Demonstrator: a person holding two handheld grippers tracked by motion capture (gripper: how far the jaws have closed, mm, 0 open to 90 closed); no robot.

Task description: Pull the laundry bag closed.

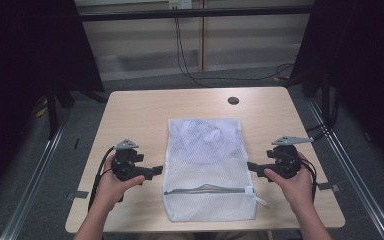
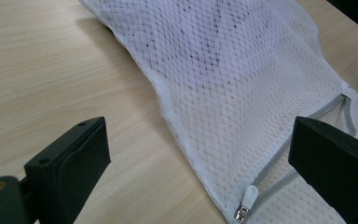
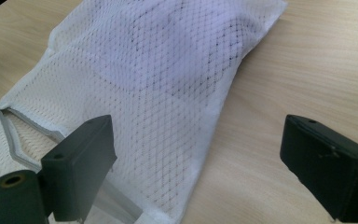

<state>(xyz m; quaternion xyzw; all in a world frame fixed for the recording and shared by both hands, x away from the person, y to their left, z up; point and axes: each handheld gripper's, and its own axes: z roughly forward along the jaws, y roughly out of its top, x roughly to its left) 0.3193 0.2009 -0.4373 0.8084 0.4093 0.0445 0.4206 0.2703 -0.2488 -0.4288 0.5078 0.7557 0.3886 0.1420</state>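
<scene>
Mesh bag waits between two open grippers

Mesh laundry bag [image 1: 209, 167] lies flat on the tabletop [image 1: 130, 115], squarely between the two grippers, with something pale bunched inside its far half. The left gripper [image 1: 156, 171] hovers just beside the bag's left edge, the right gripper [image 1: 250, 166] just beside its right edge; both sets of jaws stand wide apart and hold nothing.

In the left gripper view the zipper pull [image 2: 245, 204] sits just ahead of the jaws, low and between them, at the end of the grey zipper track [image 2: 279, 156]. In the high view that track gapes a little in the middle.

From where I stand, the risks look plain enough. The pull is small and flat against the mesh, so jaws closing on it could catch netting instead, or slip off. If the right gripper does not pin the opposite side first, tugging the pull would likely drag the whole light bag across the tabletop rather than run the zipper. Loose mesh near the track could also snag in the slider.
</scene>
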